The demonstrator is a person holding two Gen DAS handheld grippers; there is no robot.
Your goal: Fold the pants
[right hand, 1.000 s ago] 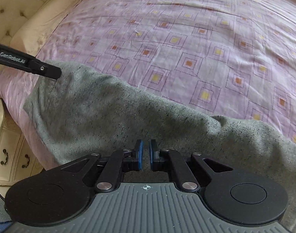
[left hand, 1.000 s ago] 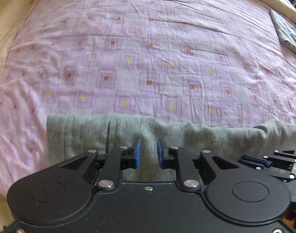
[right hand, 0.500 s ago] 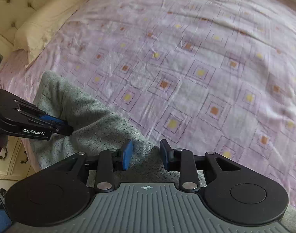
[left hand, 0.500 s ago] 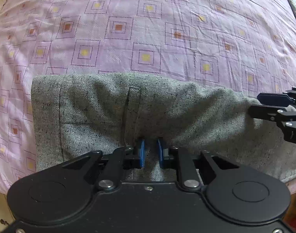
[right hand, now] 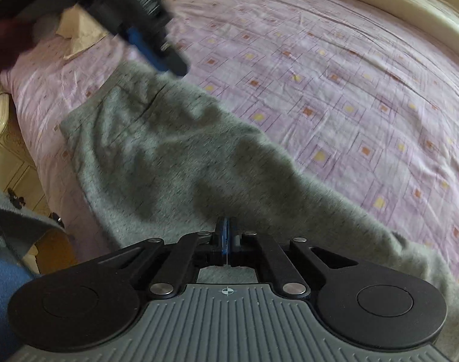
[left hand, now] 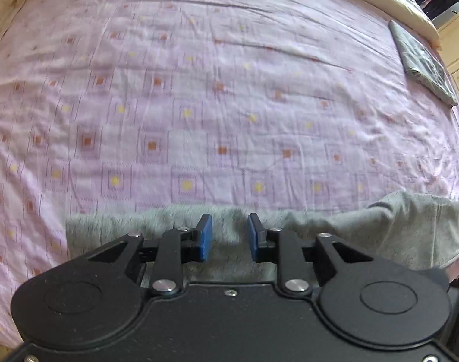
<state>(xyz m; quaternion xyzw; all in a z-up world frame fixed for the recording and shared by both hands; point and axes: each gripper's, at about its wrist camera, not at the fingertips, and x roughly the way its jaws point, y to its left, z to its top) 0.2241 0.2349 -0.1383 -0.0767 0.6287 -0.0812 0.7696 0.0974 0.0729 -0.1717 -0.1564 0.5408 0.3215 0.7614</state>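
Note:
The grey knit pants [right hand: 175, 163] lie along the near edge of the bed, stretched from lower right to upper left in the right wrist view. In the left wrist view the pants [left hand: 380, 226] show as a grey strip under the fingers. My left gripper [left hand: 227, 235] is open, its blue pads apart above the pants' far edge, holding nothing. It also shows blurred in the right wrist view [right hand: 157, 51], above the pants' far end. My right gripper [right hand: 227, 238] is shut with its pads together at the pants' near edge; whether cloth is pinched is hidden.
A pink patterned bedsheet [left hand: 229, 105] covers the bed. A folded dark grey garment [left hand: 422, 66] lies at the far right edge. A cream pillow [right hand: 78, 30] and headboard are at the left. Pale drawers [right hand: 15, 163] stand beside the bed.
My left gripper opened and rose off the pants. My right gripper closed from open at the pants' near edge. The pants now lie flatter along the bed edge.

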